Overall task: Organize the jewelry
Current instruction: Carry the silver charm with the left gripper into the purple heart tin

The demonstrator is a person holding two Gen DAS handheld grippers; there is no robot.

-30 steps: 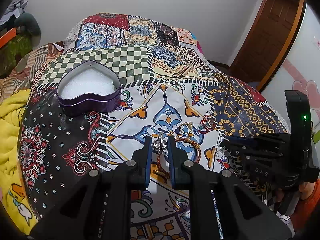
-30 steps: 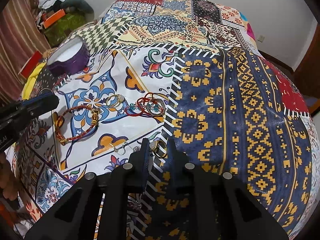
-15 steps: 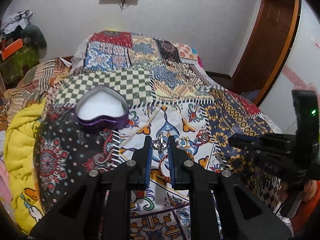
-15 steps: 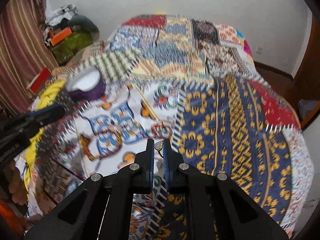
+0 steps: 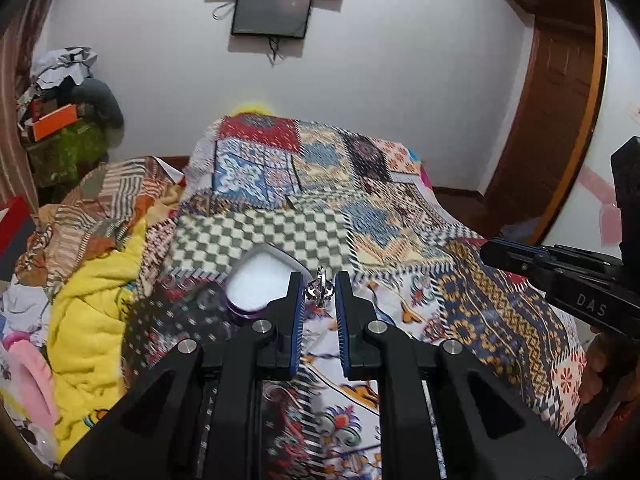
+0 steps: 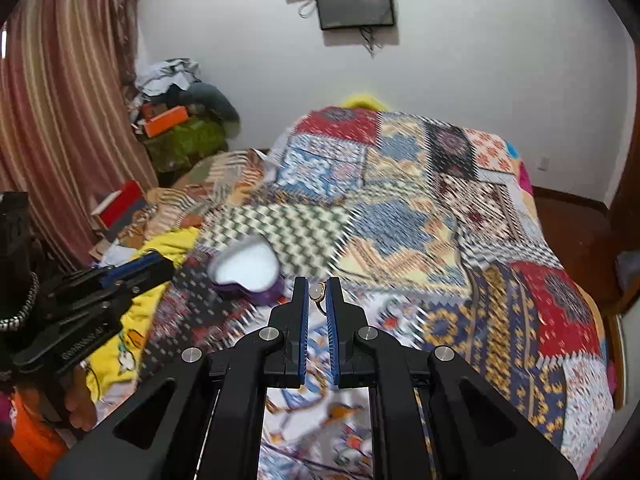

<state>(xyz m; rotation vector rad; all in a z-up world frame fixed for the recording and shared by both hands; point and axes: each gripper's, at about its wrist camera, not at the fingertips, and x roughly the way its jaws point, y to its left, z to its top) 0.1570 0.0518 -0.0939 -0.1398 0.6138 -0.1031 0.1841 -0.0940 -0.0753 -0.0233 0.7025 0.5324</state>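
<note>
My left gripper point(image 5: 319, 288) is shut on a small silver ring point(image 5: 320, 290) and holds it well above the bed. My right gripper point(image 6: 317, 291) is shut on a gold ring with a pale stone point(image 6: 318, 292), also raised. A purple heart-shaped box point(image 5: 256, 280) with white lining lies open on the patchwork bedspread point(image 5: 360, 224), just beyond and left of both grippers; it also shows in the right wrist view point(image 6: 248, 272). The right gripper shows at the right in the left wrist view point(image 5: 560, 276). The other jewelry on the bed is hidden behind the grippers.
A yellow blanket point(image 5: 92, 320) lies at the bed's left side. Clutter and an orange box point(image 5: 54, 122) are stacked in the far left corner. A wooden door point(image 5: 552, 120) stands at right, and a screen point(image 5: 272, 12) hangs on the wall.
Both grippers have risen from the bedspread with their rings. The right closed on the gold ring, which had lain on the bed. The bracelets have dropped out of view. The view is motion-blurred.
</note>
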